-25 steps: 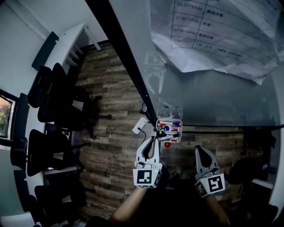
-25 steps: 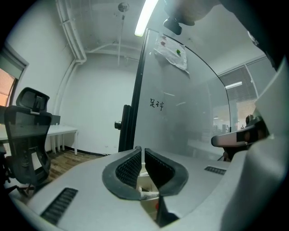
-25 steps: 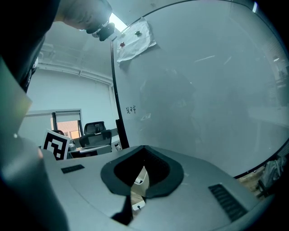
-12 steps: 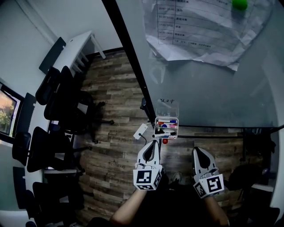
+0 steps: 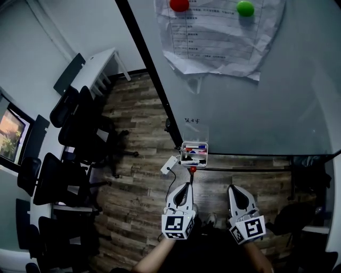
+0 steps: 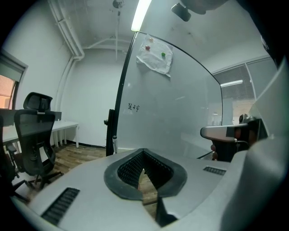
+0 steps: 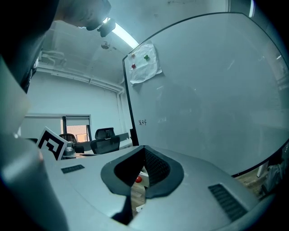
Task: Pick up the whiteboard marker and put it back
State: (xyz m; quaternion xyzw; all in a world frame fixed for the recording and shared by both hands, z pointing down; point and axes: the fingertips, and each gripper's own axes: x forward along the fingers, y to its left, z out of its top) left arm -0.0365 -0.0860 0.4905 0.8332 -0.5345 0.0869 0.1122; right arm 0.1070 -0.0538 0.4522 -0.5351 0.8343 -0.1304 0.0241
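Note:
A clear tray [image 5: 194,154] hangs at the lower edge of the glass whiteboard [image 5: 277,106] and holds several markers, red and blue caps showing. A dark marker [image 5: 188,163] lies across its front, with a red ball [image 5: 193,169] just below. My left gripper [image 5: 185,186] is below the tray and apart from it, shut with nothing between the jaws; in the left gripper view its tips [image 6: 143,150] meet. To its right my right gripper [image 5: 233,189] is also shut and holds nothing, tips [image 7: 145,148] together.
Black office chairs [image 5: 69,133] and a white desk [image 5: 98,61] fill the left side over the wood floor [image 5: 138,133]. A paper sheet [image 5: 213,37] hangs on the board under a red magnet [image 5: 179,4] and a green magnet [image 5: 244,7]. A white box [image 5: 169,164] with a cable lies left of the tray.
Both grippers have drawn back from the tray toward the person. The left jaws, slightly apart by the tray a second ago, have shut. The view now takes in more of the board.

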